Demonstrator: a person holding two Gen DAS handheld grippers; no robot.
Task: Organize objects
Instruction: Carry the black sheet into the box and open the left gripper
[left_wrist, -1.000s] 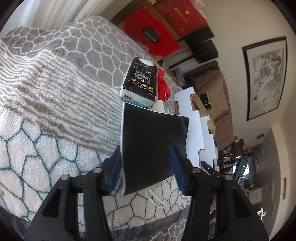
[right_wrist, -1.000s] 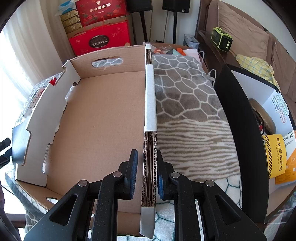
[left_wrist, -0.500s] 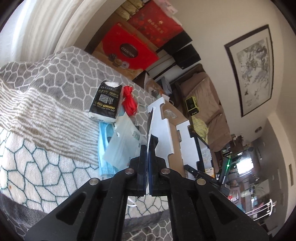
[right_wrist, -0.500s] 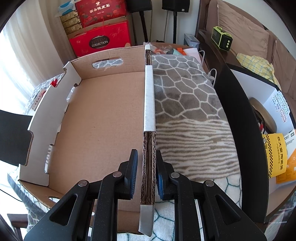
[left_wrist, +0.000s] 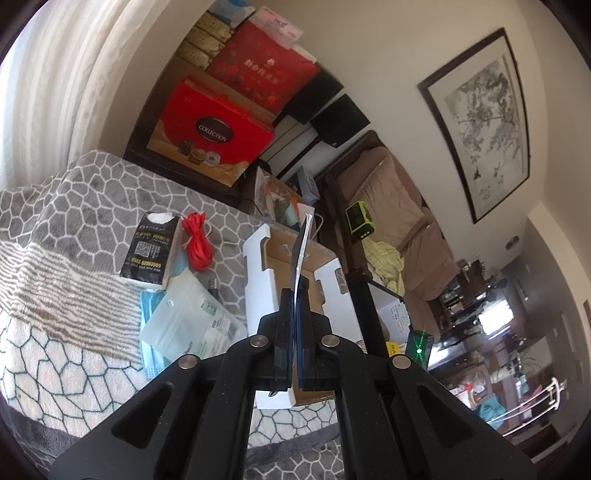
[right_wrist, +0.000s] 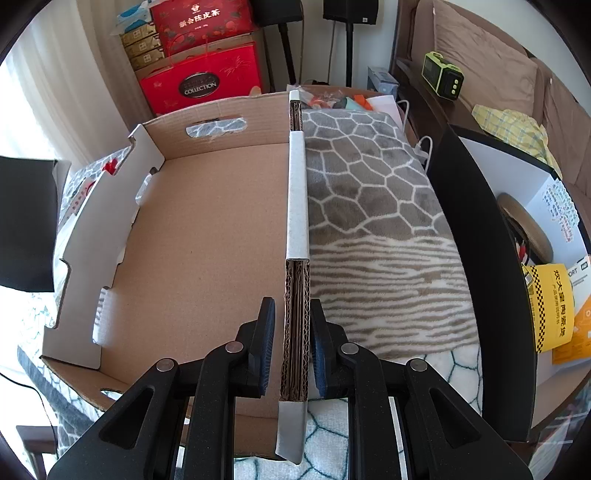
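- One left gripper (left_wrist: 295, 291) pinches one thin black sheet (left_wrist: 301, 243) edge-on above the blanket (left_wrist: 92, 192).
- One right gripper (right_wrist: 293, 321) clamps the wall of one cardboard box (right_wrist: 207, 229).
- Four things lie on the blanket: tissue pack (left_wrist: 149, 251), red cord (left_wrist: 197, 240), clear pouch (left_wrist: 192, 325), blue packet (left_wrist: 149, 306).

My open cardboard box (right_wrist: 207, 236) sits on the honeycomb-patterned blanket (right_wrist: 369, 192). Left of it lie a black tissue pack (left_wrist: 151, 251), a red cord bundle (left_wrist: 197, 242) and a clear plastic pouch (left_wrist: 192, 325).
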